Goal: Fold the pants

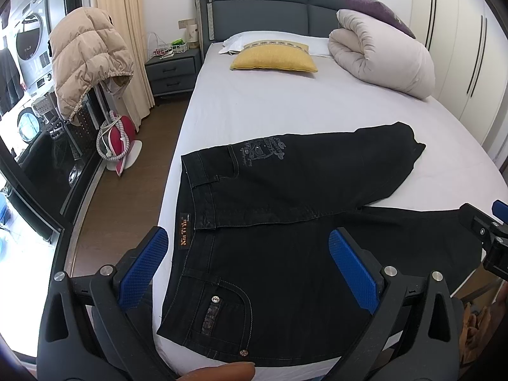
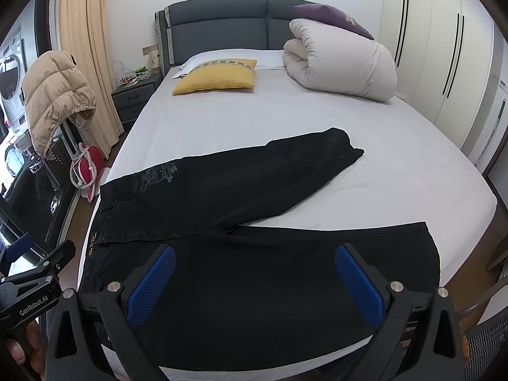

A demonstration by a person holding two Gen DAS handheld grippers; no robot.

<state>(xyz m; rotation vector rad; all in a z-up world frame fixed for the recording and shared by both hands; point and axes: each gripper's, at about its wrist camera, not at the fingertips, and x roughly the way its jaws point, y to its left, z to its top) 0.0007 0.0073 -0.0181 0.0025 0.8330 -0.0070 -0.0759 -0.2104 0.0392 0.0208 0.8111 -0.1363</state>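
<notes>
White bed (image 1: 285,104), black pants (image 1: 285,254) spread flat, near hem cut off, both grippers' fingers (image 1: 143,273) spread, empty.

Count, both wrist views:
- Pants (image 1: 285,222): 1, black, two legs spread on the bed (image 1: 285,104).
- Grippers: 2, the left gripper (image 1: 250,273) and the right gripper (image 2: 252,282), each with two blue pads.
- Yellow cushion (image 1: 274,58): 1, far.
- White pillow (image 1: 270,36): 1 behind it, possibly more; partly hidden.
- Purple cushion (image 1: 377,11): 1, far right.
- Rolled duvet (image 1: 381,57): 1.
- Nightstand (image 1: 171,71): 1, far left, two drawers.
- Puffer jacket (image 1: 85,60): 1, left.
</notes>
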